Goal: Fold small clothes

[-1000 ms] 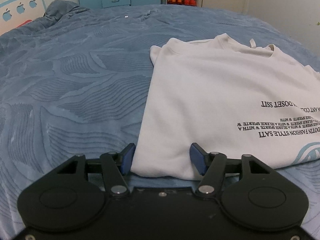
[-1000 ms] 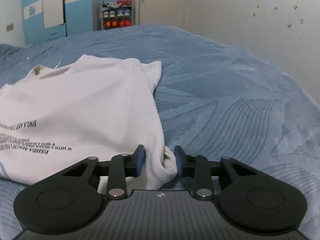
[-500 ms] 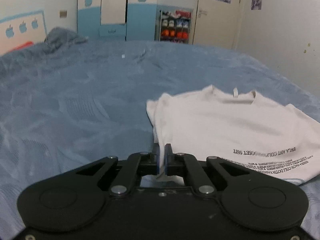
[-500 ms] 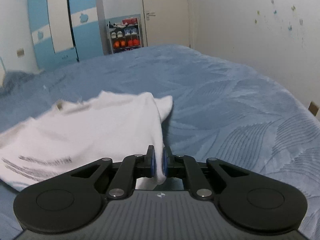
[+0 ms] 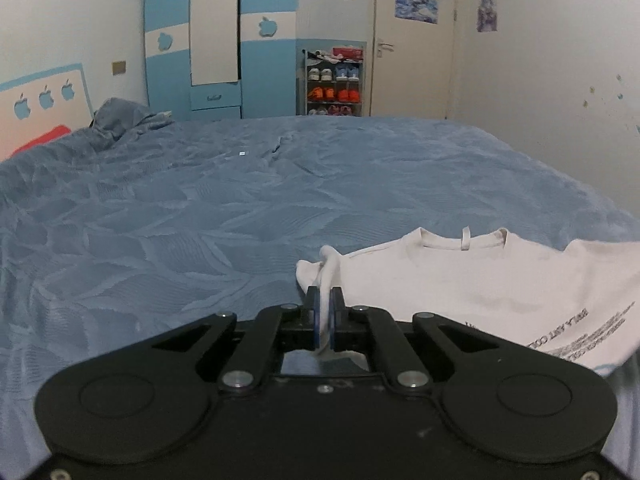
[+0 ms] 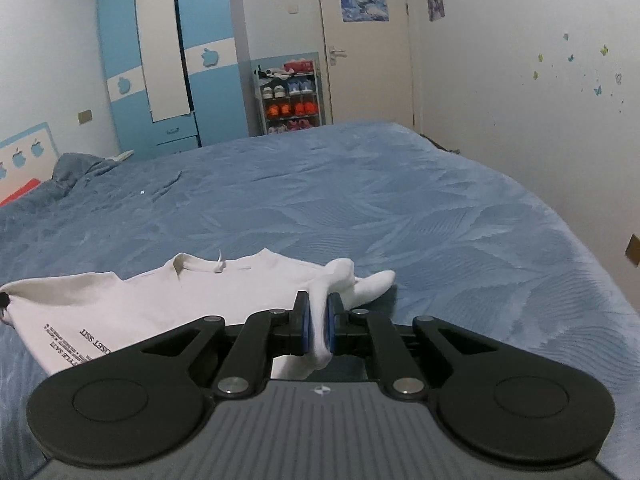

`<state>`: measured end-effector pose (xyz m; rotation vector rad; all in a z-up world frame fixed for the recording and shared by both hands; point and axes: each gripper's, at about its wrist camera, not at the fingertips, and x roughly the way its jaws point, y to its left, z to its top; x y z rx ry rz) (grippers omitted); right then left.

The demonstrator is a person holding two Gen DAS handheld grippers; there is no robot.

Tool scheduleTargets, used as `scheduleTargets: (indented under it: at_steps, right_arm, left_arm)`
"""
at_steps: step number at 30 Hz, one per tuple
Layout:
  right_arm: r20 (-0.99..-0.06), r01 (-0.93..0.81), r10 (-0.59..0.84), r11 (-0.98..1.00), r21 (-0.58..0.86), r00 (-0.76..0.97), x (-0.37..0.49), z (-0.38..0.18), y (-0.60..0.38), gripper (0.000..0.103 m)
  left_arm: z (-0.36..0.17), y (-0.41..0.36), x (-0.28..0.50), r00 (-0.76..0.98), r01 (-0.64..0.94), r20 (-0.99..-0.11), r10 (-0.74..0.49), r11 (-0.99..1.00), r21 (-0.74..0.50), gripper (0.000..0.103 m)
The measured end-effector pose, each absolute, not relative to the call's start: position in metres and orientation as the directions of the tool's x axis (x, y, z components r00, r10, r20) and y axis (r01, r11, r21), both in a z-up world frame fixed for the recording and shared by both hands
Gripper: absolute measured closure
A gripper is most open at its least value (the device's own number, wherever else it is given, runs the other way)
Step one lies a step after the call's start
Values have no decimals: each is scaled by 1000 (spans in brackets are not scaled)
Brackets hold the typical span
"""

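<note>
- Your left claw (image 5: 325,312) is pinched tight on the bottom hem corner of the white t-shirt (image 5: 488,280), with a thin ridge of fabric poking up between the blue pads.
- Your right claw (image 6: 316,324) is clamped on the opposite hem corner, and it's got a much fatter wad of cloth in there, some of it hanging below the pads.
- The shirt's lower edge is lifted off the blue bedspread (image 5: 200,208), while the collar (image 5: 464,240) end lies on the bed further out, print side up.
- I'd say you're mid-fold, bringing hem to collar. Keep both claws level and the same width apart so the edge stays taut, then lay it down just short of the collar.
- Watch that loose sleeve (image 6: 374,282) by your right claw; it could bunch under the fold.
</note>
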<state>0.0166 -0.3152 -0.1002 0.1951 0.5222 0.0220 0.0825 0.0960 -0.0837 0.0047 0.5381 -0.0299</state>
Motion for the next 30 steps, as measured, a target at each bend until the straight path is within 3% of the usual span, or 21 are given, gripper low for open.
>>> scheduleTargets:
  at_steps: [6,13,15,20,24,26,28,30]
  right_arm:
    - [-568,59,50,983,171,821,-14,-134,-310,94]
    - [-686,148,3,976,161,727,-15,-213,-313,95]
    - [-707,159,10,972,174,707,-11,-232,-316,94]
    - [-686,136,-38,987,90,726,-4,-259,-300,93]
    - [-665,164,-54,981,104,745,-10,-260,-298,93]
    - [-672,161,-56,982,95,739,-13,-252,-300,86]
    - [-654,147,-97,989,22,751,-18,-233,-295,75]
    - [-598,138,-135,990,-41,790,-29,-211,-289,66]
  left_arm:
    - [-111,97,41,831,42,-554,-50,999,-27,99]
    - [-194,108,36,721,-51,-691,52,998,22,99]
    - [-209,116,39,706,-57,-707,33,998,-11,98]
    - [-228,103,49,701,-32,-709,82,996,84,97]
    - [-231,99,51,710,-13,-696,111,989,144,96]
    - [-218,95,59,710,17,-695,117,983,183,90]
    - [-198,97,60,735,33,-667,121,977,213,65]
    - [-176,101,55,763,36,-638,99,980,195,62]
